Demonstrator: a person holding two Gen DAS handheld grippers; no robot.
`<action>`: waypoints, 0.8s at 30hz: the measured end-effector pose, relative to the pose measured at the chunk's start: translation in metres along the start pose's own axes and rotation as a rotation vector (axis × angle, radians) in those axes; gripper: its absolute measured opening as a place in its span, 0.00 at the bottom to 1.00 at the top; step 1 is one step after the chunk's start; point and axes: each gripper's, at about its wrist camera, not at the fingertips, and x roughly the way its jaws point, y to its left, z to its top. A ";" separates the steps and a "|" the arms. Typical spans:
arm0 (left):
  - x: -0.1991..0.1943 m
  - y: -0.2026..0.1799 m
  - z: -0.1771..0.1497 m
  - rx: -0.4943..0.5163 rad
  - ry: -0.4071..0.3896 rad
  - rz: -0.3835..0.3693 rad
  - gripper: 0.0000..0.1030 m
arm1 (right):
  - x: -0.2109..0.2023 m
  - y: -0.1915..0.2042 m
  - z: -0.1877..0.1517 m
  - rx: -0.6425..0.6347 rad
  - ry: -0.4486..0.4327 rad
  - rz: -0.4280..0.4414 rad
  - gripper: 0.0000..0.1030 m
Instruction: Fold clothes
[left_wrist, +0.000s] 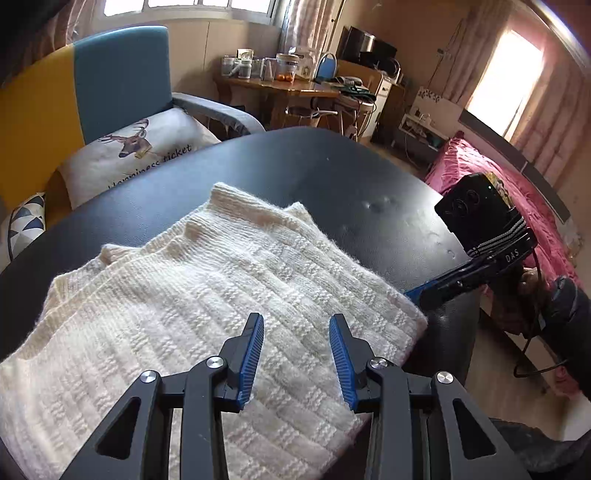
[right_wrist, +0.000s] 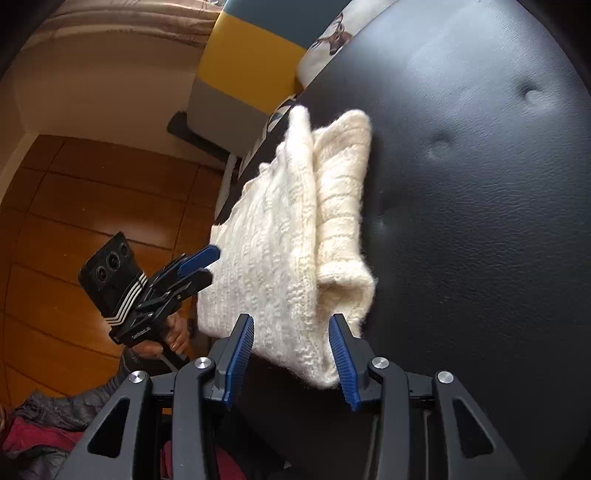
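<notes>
A cream knitted sweater (left_wrist: 207, 295) lies folded in layers on a black padded table (left_wrist: 332, 173). My left gripper (left_wrist: 296, 321) is open just above the sweater's near part, holding nothing. My right gripper (right_wrist: 291, 321) is open, its jaws either side of the sweater's (right_wrist: 280, 236) folded corner at the table edge, not closed on it. The right gripper also shows in the left wrist view (left_wrist: 424, 291) at the sweater's right edge. The left gripper shows in the right wrist view (right_wrist: 199, 262) at the sweater's left edge.
A yellow and blue sofa (left_wrist: 74, 99) with cushions stands behind the table. A wooden desk (left_wrist: 291, 92) with jars and a pink bed (left_wrist: 498, 192) lie farther off. The table (right_wrist: 480, 184) has button dimples. Wooden floor (right_wrist: 92, 203) lies below its edge.
</notes>
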 end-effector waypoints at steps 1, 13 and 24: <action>0.004 0.000 0.001 -0.001 0.009 -0.008 0.37 | 0.006 0.002 0.001 -0.011 0.032 0.024 0.42; 0.034 -0.020 -0.023 -0.005 0.111 -0.133 0.37 | 0.047 0.043 -0.041 -0.197 0.548 -0.137 0.32; 0.003 -0.022 -0.028 -0.140 0.020 -0.178 0.39 | -0.027 0.065 -0.037 -0.151 0.153 -0.345 0.40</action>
